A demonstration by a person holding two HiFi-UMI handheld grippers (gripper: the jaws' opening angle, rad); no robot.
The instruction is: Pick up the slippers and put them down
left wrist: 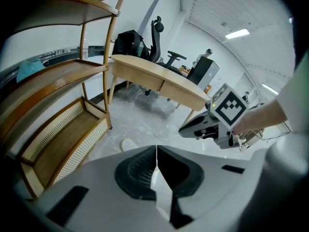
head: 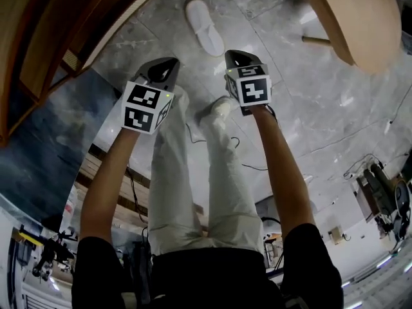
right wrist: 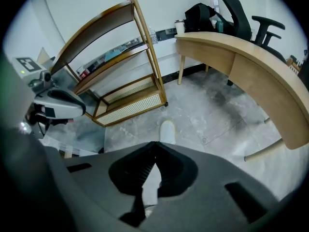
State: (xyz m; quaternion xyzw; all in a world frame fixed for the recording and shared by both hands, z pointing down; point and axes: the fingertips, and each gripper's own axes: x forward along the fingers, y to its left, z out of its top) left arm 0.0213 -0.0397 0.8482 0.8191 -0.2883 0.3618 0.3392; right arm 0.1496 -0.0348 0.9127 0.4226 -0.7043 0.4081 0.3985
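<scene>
One white slipper lies on the grey marble floor ahead of the person's feet; it also shows as the slipper in the left gripper view and the slipper in the right gripper view. Both grippers hang well above it and point steeply down. My left gripper is shut, its jaws meeting with nothing between them. My right gripper is shut too, its tips touching and holding nothing. A second slipper is not in view.
A wooden shelf rack with a cane-sided bottom tier stands at the left. A curved wooden desk is at the right, an office chair behind it. The person's white-trousered legs and a white shoe are below the grippers. Cables lie on the floor.
</scene>
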